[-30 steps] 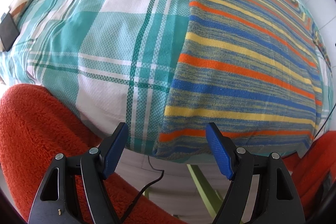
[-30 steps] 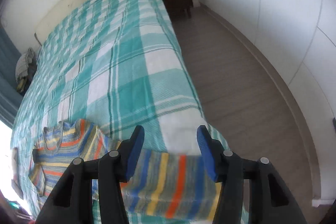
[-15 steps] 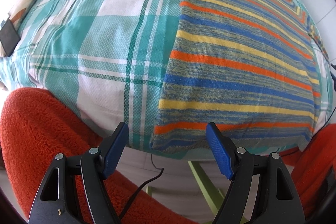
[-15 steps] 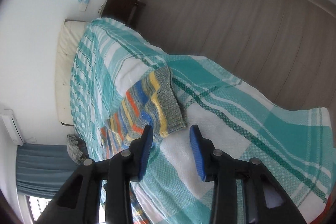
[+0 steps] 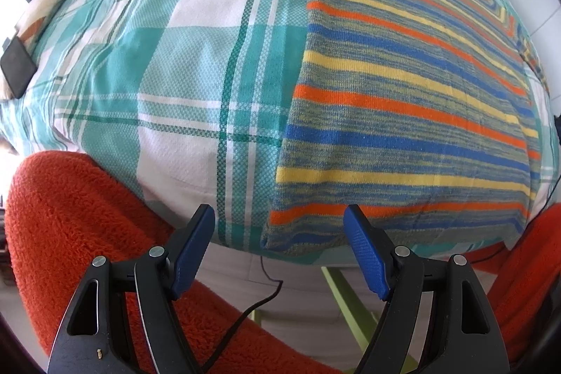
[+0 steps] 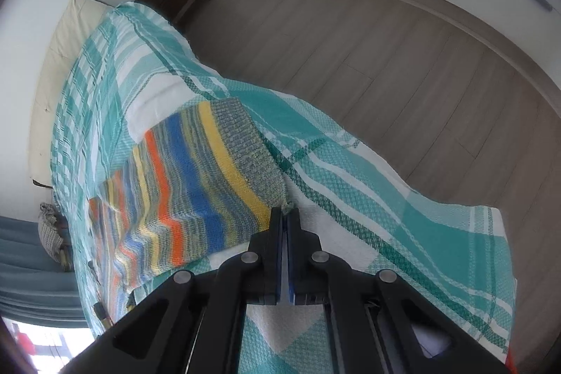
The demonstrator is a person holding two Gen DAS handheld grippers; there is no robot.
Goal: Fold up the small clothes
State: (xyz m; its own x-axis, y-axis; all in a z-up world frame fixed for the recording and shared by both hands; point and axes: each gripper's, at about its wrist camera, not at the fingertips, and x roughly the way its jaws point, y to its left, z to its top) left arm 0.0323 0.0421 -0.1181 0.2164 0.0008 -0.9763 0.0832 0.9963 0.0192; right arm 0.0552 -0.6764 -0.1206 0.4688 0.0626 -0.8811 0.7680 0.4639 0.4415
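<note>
Jaws around sweater (image 6: 196, 170) corner, bedspread (image 6: 385, 195) beneath

our right gripper (image 6: 284, 216) has its jaws pressed together on the corner of the striped sweater (image 6: 196, 177), a tuft of knit poking out just past the tips. the sweater spreads up and to the left of the jaws over the checked bedspread (image 6: 385, 198). wooden floor (image 6: 403, 58) lies beyond, to the right.

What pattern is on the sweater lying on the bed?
Horizontal stripes of orange, blue and yellow on a grey-blue knit; the sweater shows best in the left wrist view.
</note>
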